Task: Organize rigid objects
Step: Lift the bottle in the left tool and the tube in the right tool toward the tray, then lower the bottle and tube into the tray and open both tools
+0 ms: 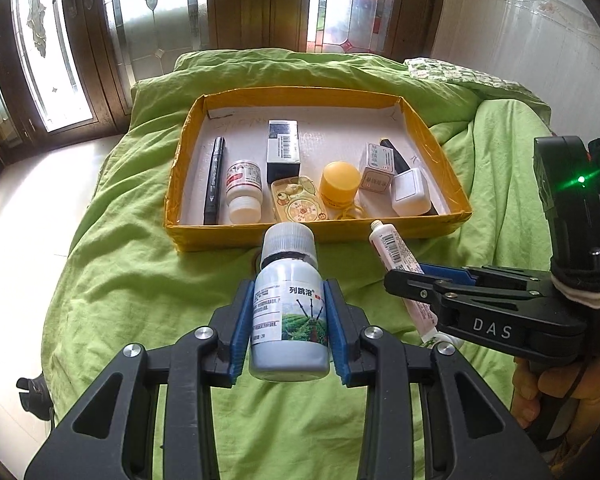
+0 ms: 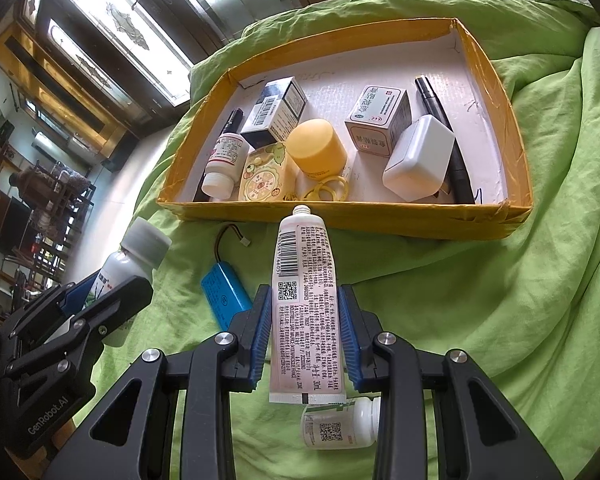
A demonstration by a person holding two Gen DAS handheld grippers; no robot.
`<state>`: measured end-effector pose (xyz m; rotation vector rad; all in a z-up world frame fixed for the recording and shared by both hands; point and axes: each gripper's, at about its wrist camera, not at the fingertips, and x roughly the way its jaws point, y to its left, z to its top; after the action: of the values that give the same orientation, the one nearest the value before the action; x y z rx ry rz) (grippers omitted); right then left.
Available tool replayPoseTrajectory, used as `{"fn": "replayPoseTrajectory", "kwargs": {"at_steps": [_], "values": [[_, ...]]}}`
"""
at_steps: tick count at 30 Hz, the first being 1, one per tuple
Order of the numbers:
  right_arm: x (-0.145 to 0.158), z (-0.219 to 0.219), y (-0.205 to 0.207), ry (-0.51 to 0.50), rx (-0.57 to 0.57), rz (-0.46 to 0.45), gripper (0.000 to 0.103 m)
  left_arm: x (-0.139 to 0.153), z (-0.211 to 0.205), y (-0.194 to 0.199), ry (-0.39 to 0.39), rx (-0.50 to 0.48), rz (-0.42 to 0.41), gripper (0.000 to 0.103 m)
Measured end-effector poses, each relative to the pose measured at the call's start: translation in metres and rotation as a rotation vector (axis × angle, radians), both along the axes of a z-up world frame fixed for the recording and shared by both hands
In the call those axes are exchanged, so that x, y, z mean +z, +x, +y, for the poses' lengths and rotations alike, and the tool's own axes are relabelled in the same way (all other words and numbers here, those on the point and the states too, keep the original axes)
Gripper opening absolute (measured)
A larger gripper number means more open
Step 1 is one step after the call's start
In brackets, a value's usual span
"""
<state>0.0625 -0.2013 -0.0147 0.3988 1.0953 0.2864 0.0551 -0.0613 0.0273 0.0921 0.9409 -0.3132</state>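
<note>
My left gripper (image 1: 289, 332) is shut on a grey-white bottle (image 1: 288, 304) with a ribbed cap, held above the green bedding just short of the yellow box (image 1: 320, 232). My right gripper (image 2: 305, 334) is shut on a white tube (image 2: 306, 300) with a barcode, its nozzle pointing at the yellow box (image 2: 340, 216). In the left wrist view the right gripper (image 1: 404, 280) holds the tube (image 1: 396, 250) to the right of the bottle. In the right wrist view the left gripper (image 2: 112, 292) with its bottle (image 2: 136, 256) shows at lower left.
The box holds a marker (image 1: 214, 180), a small white bottle (image 1: 243, 190), a dark carton (image 1: 283, 146), a yellow jar (image 1: 339, 182), a white carton (image 1: 377, 168) and other items. On the green bedding (image 2: 480, 300) lie a blue battery pack (image 2: 224, 296) and a white bottle (image 2: 340, 426).
</note>
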Motion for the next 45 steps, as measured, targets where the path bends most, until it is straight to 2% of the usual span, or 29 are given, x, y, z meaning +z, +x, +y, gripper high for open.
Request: {"fn": "replayPoseTrajectory", "kwargs": {"at_steps": [7,14,23,29,34,41,45], "values": [[0.004,-0.002,-0.001,-0.001,-0.009,-0.012,0.029,0.0,-0.002,0.01,-0.004,0.007,-0.026,0.032],[0.01,-0.005,0.0,-0.006,-0.026,-0.029,0.029,0.003,0.008,0.037,-0.07,0.059,-0.059,0.032],[0.016,-0.008,0.004,-0.003,-0.04,-0.047,0.029,0.019,0.009,0.089,-0.069,0.081,-0.167,0.032],[0.014,-0.004,0.003,-0.024,-0.031,-0.039,0.029,0.028,0.008,0.122,-0.091,0.061,-0.228,0.032],[0.014,-0.002,0.008,-0.032,-0.036,-0.036,0.029,0.025,0.022,0.14,-0.17,0.068,-0.209,0.032],[0.02,-0.004,0.018,-0.054,-0.059,-0.041,0.029,0.005,0.028,0.156,-0.182,0.073,-0.164,0.032],[0.027,-0.01,0.027,-0.066,-0.076,-0.04,0.029,0.003,0.021,0.169,-0.144,0.055,-0.159,0.032]]}}
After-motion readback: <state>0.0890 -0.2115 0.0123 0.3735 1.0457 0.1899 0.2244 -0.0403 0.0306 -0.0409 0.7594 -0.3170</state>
